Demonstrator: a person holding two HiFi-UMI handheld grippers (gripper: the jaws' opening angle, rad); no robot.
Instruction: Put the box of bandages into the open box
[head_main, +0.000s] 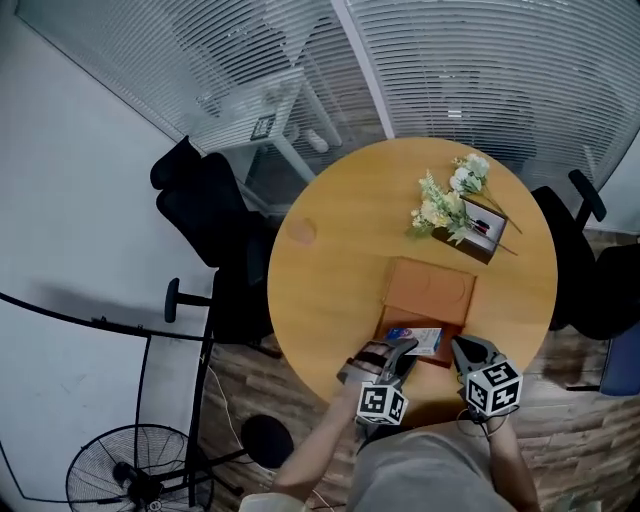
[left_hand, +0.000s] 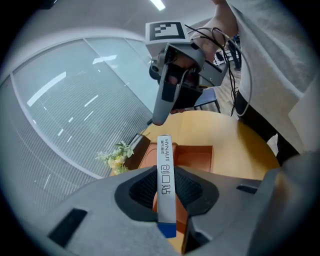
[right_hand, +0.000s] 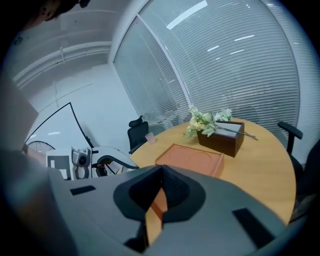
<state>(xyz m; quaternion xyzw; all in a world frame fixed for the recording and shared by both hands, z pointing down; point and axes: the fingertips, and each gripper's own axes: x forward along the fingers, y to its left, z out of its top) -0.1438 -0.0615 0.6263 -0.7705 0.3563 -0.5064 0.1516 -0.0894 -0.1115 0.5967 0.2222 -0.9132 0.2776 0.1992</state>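
Observation:
A thin white bandage box (head_main: 425, 340) with a blue end is held edge-on between the pads of my left gripper (left_hand: 166, 172), which is shut on it. It hangs just in front of the near edge of the flat orange open box (head_main: 430, 290), low over the round wooden table (head_main: 330, 300). My right gripper (head_main: 462, 350) is at the box's near right corner, close beside the left gripper (head_main: 400, 352). In the right gripper view the jaws of the right gripper (right_hand: 159, 175) stand close together around a narrow orange strip. I cannot tell if that strip is gripped or only seen through the gap.
A dark box with pale flowers (head_main: 465, 215) stands behind the orange box (right_hand: 192, 159). A small cup (head_main: 300, 232) sits at the table's left. Black chairs (head_main: 205, 215) flank the table, a floor fan (head_main: 130, 470) stands at lower left, and glass walls with blinds are behind.

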